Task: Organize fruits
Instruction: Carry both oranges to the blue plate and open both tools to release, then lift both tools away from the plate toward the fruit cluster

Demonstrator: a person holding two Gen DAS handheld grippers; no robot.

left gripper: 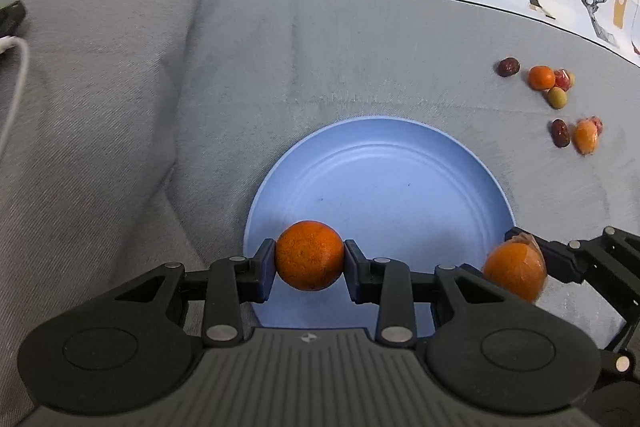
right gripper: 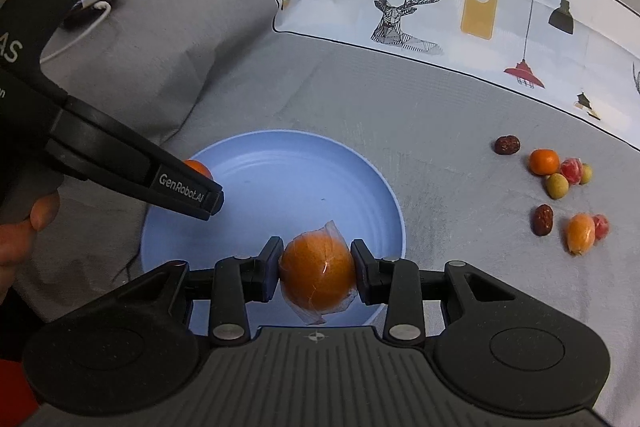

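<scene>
Left wrist view: a bare, pebbled orange [left gripper: 310,255] is pinched by the left gripper [left gripper: 310,259] over the near-left rim of the blue plate [left gripper: 384,163].
Right gripper [right gripper: 318,269]: pinched on a film-wrapped orange [right gripper: 318,273] above the plate's near edge.
Surroundings: small loose fruits [right gripper: 560,187] are scattered on the grey bedspread [right gripper: 420,131] toward its right edge.

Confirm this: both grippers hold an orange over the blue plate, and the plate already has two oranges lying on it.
Not quite. The blue plate has nothing lying on it, as the right wrist view shows. The left gripper holds a bare orange and the right gripper a wrapped orange over it.
</scene>
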